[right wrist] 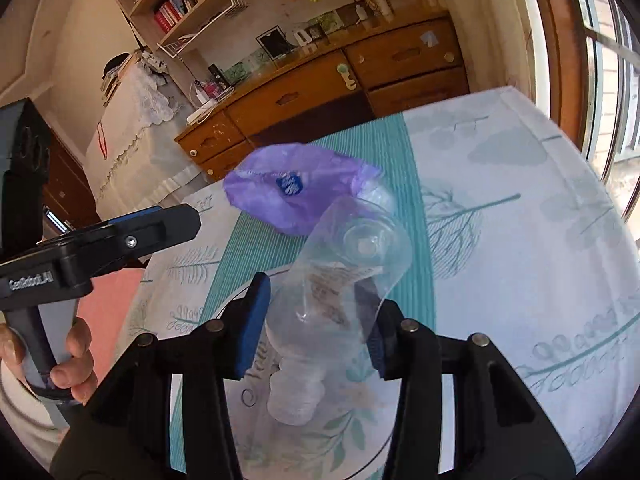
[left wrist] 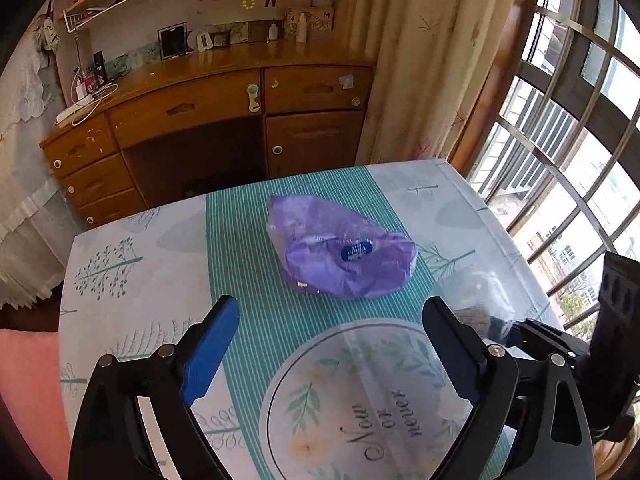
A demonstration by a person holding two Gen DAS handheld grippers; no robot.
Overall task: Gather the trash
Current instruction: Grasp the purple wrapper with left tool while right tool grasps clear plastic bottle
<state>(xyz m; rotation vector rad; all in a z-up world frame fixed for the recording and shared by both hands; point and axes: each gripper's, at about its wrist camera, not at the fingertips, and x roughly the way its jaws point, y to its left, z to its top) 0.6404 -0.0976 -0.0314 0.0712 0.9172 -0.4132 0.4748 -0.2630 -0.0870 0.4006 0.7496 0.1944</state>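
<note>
A purple plastic bag (left wrist: 340, 256) with a blue label lies on the table (left wrist: 132, 280), holding trash; it also shows in the right wrist view (right wrist: 288, 196). My left gripper (left wrist: 328, 340) is open and empty, just short of the bag. My right gripper (right wrist: 314, 320) is shut on a crushed clear plastic bottle (right wrist: 344, 280), held above the table near the bag's open edge. The bottle also shows faintly at the right of the left wrist view (left wrist: 476, 300). The left gripper shows from the side in the right wrist view (right wrist: 120, 236).
A patterned teal and white cloth covers the table (right wrist: 520, 220). A wooden desk with drawers (left wrist: 224, 120) stands beyond the far edge. A curtain (left wrist: 420, 60) and barred window (left wrist: 568, 140) are at the right. A pink surface (left wrist: 28, 380) lies left.
</note>
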